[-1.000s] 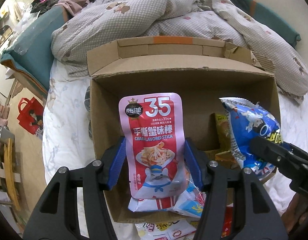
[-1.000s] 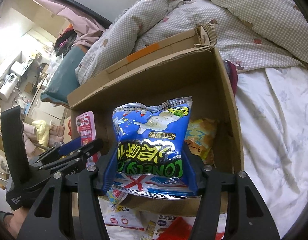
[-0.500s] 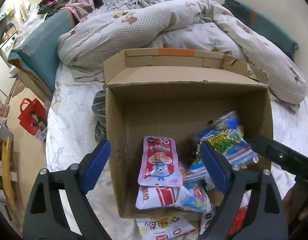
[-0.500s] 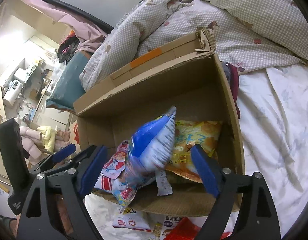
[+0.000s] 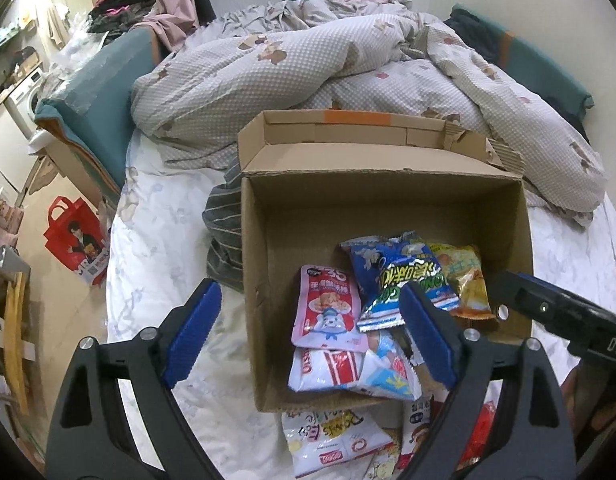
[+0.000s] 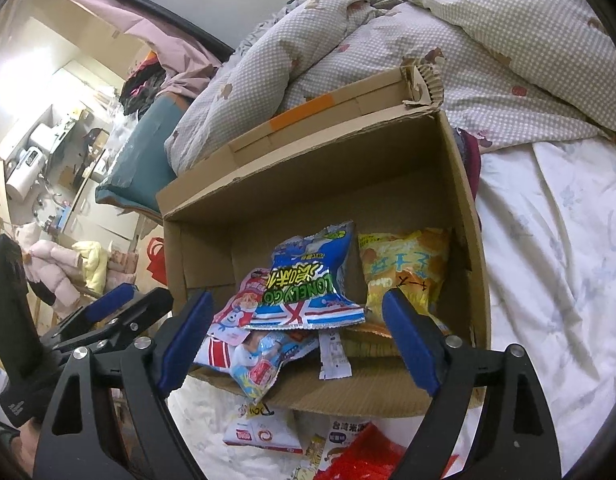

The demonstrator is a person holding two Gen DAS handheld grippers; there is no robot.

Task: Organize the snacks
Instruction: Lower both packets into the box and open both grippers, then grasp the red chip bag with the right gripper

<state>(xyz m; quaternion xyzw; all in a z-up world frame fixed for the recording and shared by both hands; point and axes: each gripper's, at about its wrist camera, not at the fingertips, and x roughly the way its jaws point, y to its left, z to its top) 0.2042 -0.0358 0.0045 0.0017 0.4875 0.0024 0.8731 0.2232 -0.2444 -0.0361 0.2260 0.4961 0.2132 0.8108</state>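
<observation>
An open cardboard box [image 5: 259,280] [image 6: 464,216] stands on the bed. Inside lie a pink crab-stick pouch [image 5: 328,308] [image 6: 243,304], a blue Lonely God bag [image 5: 400,280] [image 6: 308,284], a yellow bag [image 5: 468,280] [image 6: 404,272] and a red-and-white bag [image 5: 328,368]. My left gripper [image 5: 308,332] is open and empty above the box's near left corner. My right gripper [image 6: 295,340] is open and empty above the box's near edge. The right gripper also shows at the right of the left wrist view [image 5: 560,316].
More snack packs [image 5: 336,436] [image 6: 263,428] lie on the white sheet in front of the box, with a red pack [image 6: 368,456]. A rumpled checked duvet [image 5: 348,68] lies behind the box. A red bag [image 5: 75,236] sits on the floor at left.
Both grippers opened and dropped their packs into the box: the pink pouch from the left, the blue bag from the right. Both grippers then pulled back and up.
</observation>
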